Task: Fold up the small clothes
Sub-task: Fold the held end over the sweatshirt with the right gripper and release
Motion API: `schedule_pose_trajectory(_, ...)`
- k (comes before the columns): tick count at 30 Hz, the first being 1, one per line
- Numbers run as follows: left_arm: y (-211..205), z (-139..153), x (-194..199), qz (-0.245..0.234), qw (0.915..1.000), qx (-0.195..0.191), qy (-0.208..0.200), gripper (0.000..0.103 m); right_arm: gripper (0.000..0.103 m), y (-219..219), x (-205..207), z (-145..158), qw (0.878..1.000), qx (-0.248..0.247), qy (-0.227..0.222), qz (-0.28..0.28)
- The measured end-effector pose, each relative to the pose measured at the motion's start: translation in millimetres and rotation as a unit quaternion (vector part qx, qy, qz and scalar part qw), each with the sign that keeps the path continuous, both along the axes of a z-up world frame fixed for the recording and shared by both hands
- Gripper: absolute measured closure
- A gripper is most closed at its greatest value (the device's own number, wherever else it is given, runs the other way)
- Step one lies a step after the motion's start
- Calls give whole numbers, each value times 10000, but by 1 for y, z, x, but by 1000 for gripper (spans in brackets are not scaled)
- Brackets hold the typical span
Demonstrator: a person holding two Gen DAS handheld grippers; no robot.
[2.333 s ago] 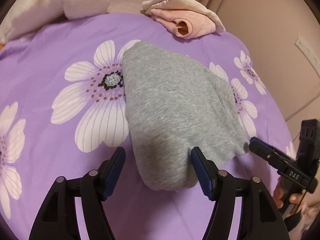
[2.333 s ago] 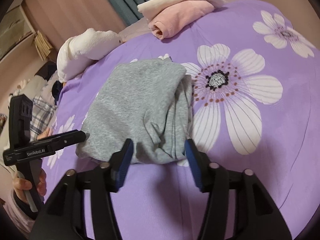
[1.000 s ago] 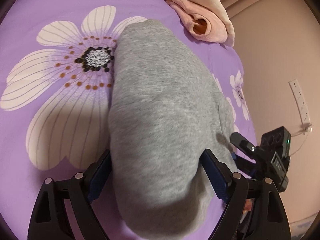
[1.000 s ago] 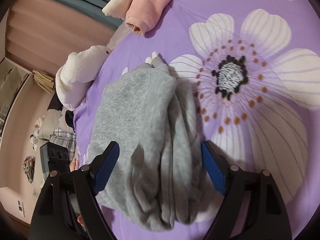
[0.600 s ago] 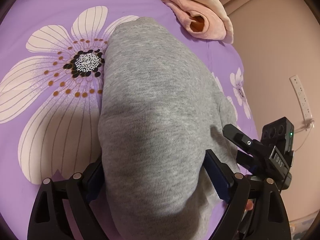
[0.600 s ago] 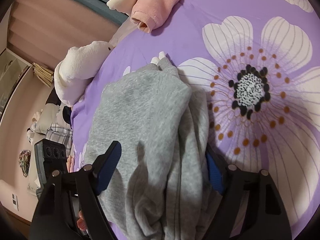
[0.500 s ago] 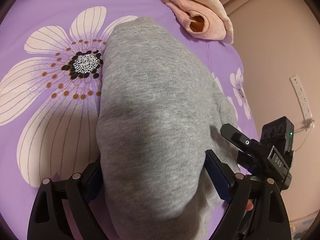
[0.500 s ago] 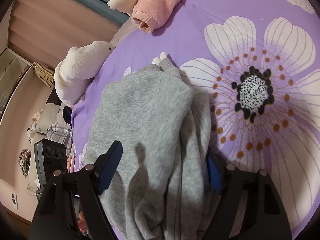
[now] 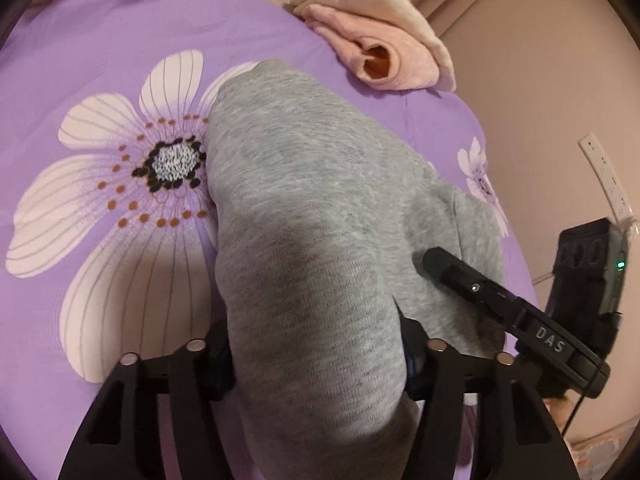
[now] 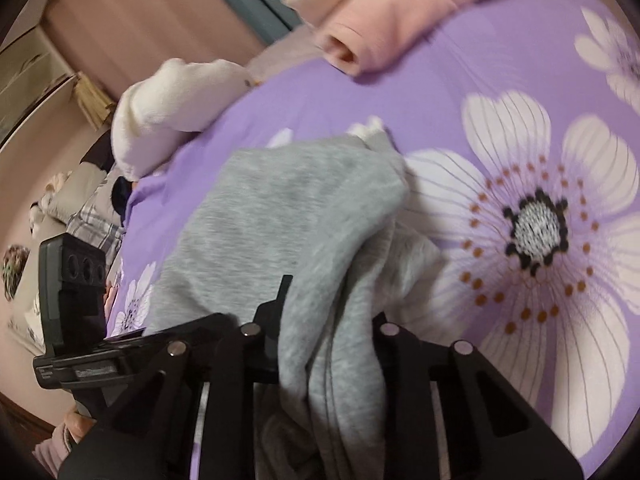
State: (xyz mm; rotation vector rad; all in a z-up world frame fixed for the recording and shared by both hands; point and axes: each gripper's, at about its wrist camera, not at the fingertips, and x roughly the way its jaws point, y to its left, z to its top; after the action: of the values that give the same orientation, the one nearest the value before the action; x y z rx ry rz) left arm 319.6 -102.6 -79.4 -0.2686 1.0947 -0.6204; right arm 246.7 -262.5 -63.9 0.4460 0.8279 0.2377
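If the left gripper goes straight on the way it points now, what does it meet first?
The left gripper is already shut on the grey garment, so it meets more of that cloth at once. Beyond lies the purple bedspread; depth there is unclear.

Grey garment: soft matt knit w/ heathered fleck. Bedsheet: smooth matt purple cloth, printed flowers; pink folded clothes look fleecy. Gripper fingers: matt black plastic, shiny metal pins.
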Motion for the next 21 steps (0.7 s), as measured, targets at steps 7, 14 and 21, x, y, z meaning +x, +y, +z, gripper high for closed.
schedule_pose_trajectory(7, 21, 24, -10, 184, 9994, -37, -281, 47, 80, 30, -9, 33, 9975, -449, -511, 203)
schedule_pose_trajectory(14, 61, 46, -23, 386, 9978, 123, -528, 47, 80, 64, -9, 48, 9956, -313, -741, 484)
schedule_pose_trajectory(21, 98, 29, -28, 611, 9970, 394, -252, 47, 79, 101, -8, 28, 9962, -167, -422, 744)
